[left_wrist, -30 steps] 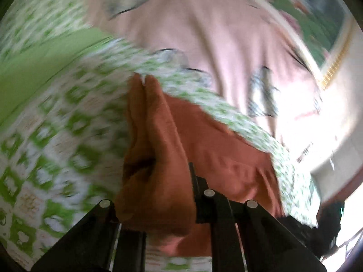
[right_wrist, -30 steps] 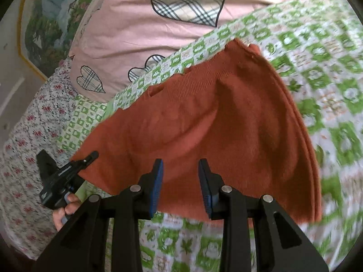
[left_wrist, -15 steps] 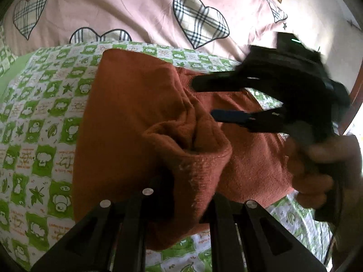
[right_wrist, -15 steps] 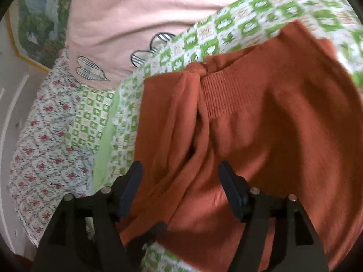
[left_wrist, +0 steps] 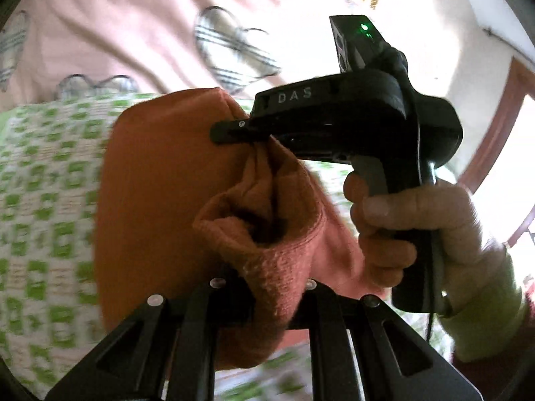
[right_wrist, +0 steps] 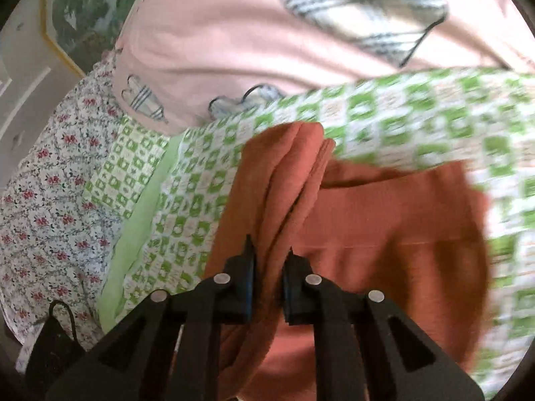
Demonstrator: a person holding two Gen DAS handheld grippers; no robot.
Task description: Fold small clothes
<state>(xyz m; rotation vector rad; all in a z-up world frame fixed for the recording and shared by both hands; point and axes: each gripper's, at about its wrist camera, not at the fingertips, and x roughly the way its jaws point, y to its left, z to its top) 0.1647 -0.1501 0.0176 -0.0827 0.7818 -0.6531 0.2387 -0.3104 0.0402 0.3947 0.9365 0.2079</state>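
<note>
Garment: rust-orange knit garment (right_wrist: 384, 220); ribbed band along one edge; bunched into folds, partly lifted off the green-and-white checked sheet (right_wrist: 434, 113)
Left gripper (left_wrist: 264, 300): jaws clamped on a thick gathered fold of the knit; fold bulges above the fingers
Right gripper (right_wrist: 269, 277): jaws closing; a vertical pleat of the garment pinched between the blue pads
Background: pink quilt with plaid hearts (right_wrist: 267, 33) behind the sheet

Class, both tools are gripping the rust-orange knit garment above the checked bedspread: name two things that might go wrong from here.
1. The right tool, its jaws closing, pinches a bunched ridge of the orange garment, so several layers may be caught and the fold creased.
2. The left tool holds a rolled, gaping edge; laid on the green checked bedspread like that, it may lie lumpy.
</note>
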